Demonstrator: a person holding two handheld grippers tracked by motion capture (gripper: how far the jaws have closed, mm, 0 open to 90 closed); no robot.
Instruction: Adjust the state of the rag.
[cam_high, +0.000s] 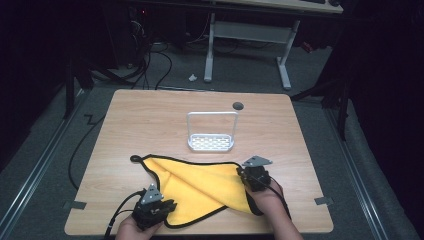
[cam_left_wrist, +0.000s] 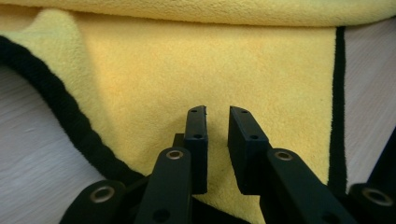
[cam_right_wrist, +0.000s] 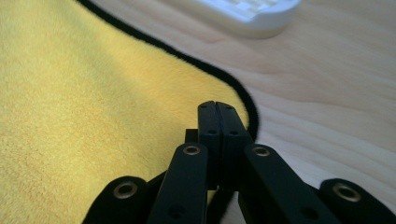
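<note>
Right gripper (cam_right_wrist: 218, 108): jaws pressed together, tips at the cloth's black-edged right corner; whether fabric is pinched cannot be told.
Left gripper (cam_left_wrist: 218, 112): jaws slightly apart over the cloth's near edge.
Yellow cloth (cam_high: 200, 187): lying partly folded on the table's near half.
White rack (cam_high: 211, 142): standing just beyond the cloth.
Table (cam_high: 150, 115): wooden.

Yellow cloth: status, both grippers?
Right gripper shut at the yellow cloth near its edge; grip unclear. Left gripper narrowly open over cloth, nothing between fingers. White rack stands clear beyond the cloth.
</note>
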